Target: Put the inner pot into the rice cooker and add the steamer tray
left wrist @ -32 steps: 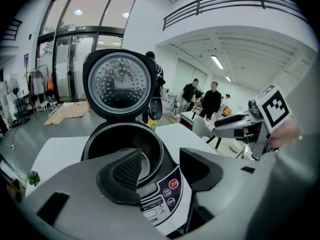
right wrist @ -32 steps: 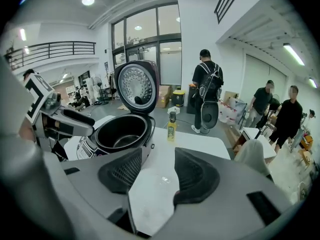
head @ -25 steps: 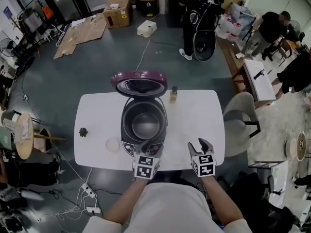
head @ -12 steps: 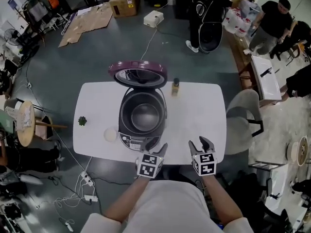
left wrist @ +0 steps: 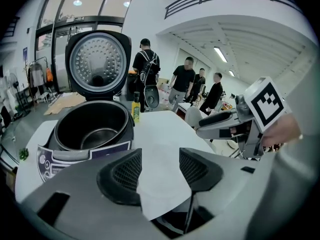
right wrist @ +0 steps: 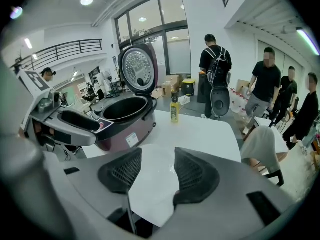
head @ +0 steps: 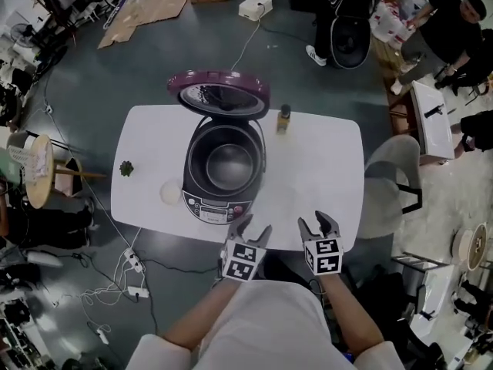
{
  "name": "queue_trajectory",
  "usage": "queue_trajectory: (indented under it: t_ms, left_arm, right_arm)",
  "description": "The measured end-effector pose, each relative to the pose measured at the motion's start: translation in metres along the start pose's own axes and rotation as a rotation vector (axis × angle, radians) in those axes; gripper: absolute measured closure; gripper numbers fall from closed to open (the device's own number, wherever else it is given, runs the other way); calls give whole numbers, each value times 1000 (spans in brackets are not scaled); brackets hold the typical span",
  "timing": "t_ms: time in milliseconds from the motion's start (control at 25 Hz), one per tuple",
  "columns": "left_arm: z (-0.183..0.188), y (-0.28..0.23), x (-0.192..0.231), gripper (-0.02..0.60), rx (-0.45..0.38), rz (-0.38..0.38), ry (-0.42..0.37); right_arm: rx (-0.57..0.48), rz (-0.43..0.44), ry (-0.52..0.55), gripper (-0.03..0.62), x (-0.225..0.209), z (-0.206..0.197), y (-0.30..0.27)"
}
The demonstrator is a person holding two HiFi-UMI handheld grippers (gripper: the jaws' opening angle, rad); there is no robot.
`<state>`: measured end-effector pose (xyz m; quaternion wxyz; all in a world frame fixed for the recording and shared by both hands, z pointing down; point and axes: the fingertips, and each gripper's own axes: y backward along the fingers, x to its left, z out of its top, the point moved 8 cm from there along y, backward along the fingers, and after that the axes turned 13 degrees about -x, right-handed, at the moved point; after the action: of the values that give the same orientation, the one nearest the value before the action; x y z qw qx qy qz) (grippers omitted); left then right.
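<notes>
Left gripper (head: 256, 227) and right gripper (head: 314, 222) hang bottom centre, angled down, jaws apart and empty. Inner pot (head: 229, 165) sits in the open rice cooker (head: 216, 208), mid-frame. The left gripper has backed off the cooker's front.

I see my right hand-held gripper (right wrist: 157, 163) with its jaws apart over the white table (right wrist: 205, 131), gripping nothing. Ahead to the left stands the rice cooker (right wrist: 131, 130), lid (right wrist: 137, 69) raised, inner pot (right wrist: 124, 108) inside. A yellow bottle (right wrist: 174, 109) stands just beside it.
</notes>
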<state>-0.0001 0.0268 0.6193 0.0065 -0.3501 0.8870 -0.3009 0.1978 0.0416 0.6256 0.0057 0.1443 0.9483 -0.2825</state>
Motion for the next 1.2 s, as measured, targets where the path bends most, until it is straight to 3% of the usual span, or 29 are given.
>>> queue_trajectory:
  t_ms: [360, 560, 1000, 1200]
  left_arm:
    - [-40, -17, -11, 334, 63, 46, 34]
    - [-75, -29, -13, 336, 117, 76, 96]
    - [-135, -64, 5, 336, 154, 229, 249]
    - [-153, -75, 15, 336, 170, 291, 283]
  right_arm:
    - [52, 52, 33, 375, -9, -28, -18]
    - [92, 82, 54, 375, -10, -49, -29]
    - [186, 106, 105, 375, -29, -104, -62]
    - [218, 121, 126, 375, -29, -125, -73]
